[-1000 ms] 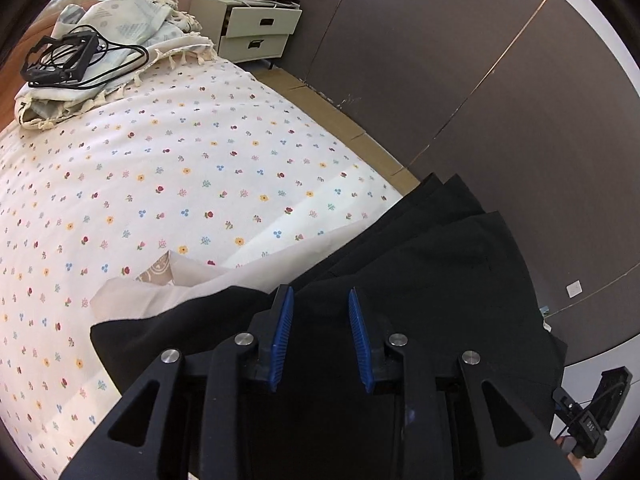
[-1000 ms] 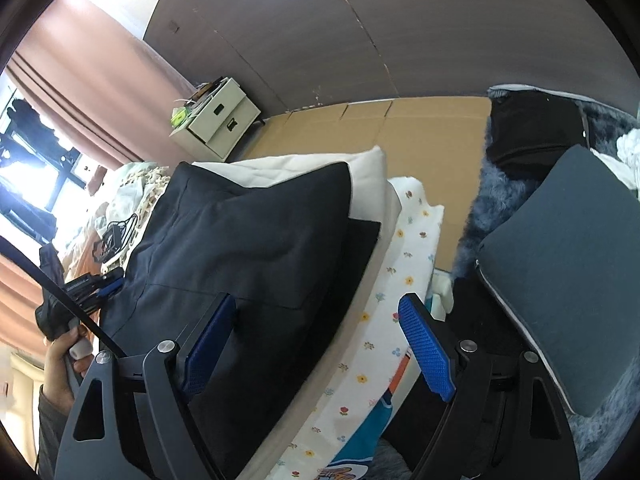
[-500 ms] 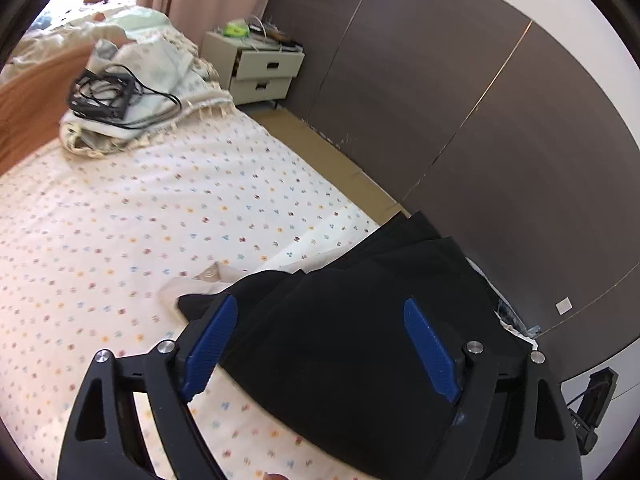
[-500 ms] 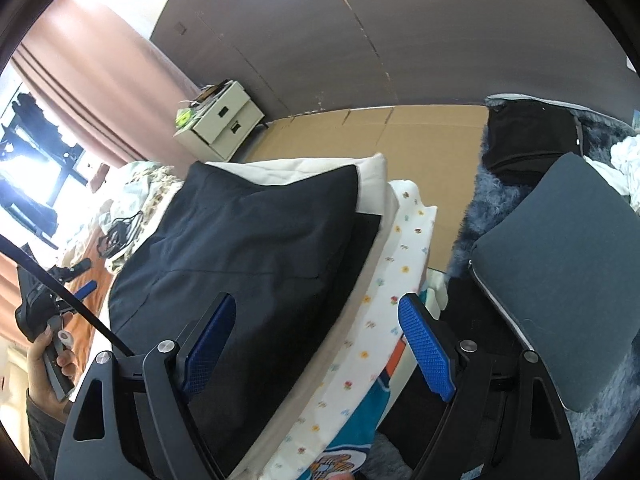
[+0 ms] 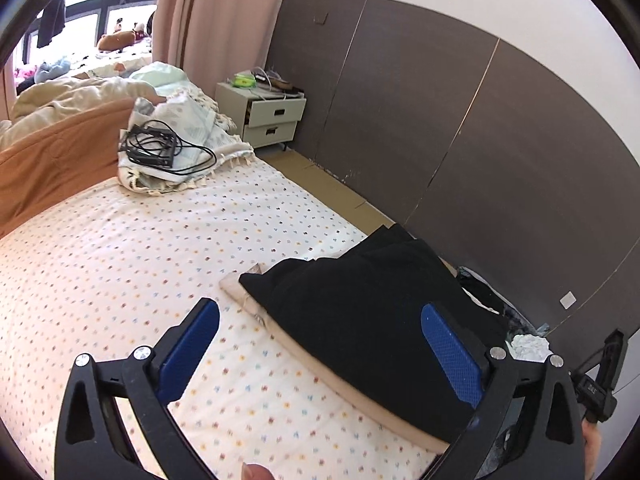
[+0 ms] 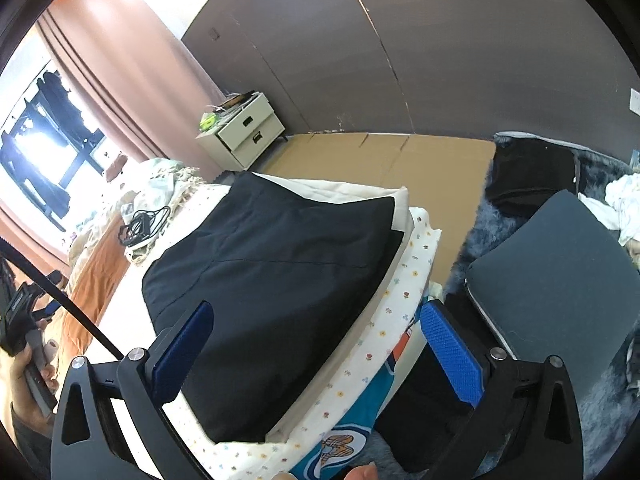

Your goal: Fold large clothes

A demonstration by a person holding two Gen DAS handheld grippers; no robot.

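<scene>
A folded black garment (image 5: pixel 360 312) lies flat on a folded cream garment (image 5: pixel 320 364) at the corner of the flower-print bed (image 5: pixel 160 264). It also shows in the right wrist view (image 6: pixel 272 280), with the cream piece (image 6: pixel 348 192) under it. My left gripper (image 5: pixel 320 348) is open and empty, raised above the bed beside the stack. My right gripper (image 6: pixel 316 344) is open and empty, held above the stack's near edge.
A pile of bedding with a black cable bundle (image 5: pixel 156 148) lies at the bed's far end. A cream nightstand (image 5: pixel 268 120) stands by the dark wall. A grey cushion (image 6: pixel 556 280) and a fluffy rug (image 6: pixel 480 224) lie on the floor right of the bed.
My left gripper let go of the black garment, opened wide and pulled back and up from it. My right gripper stayed open and rose slightly.
</scene>
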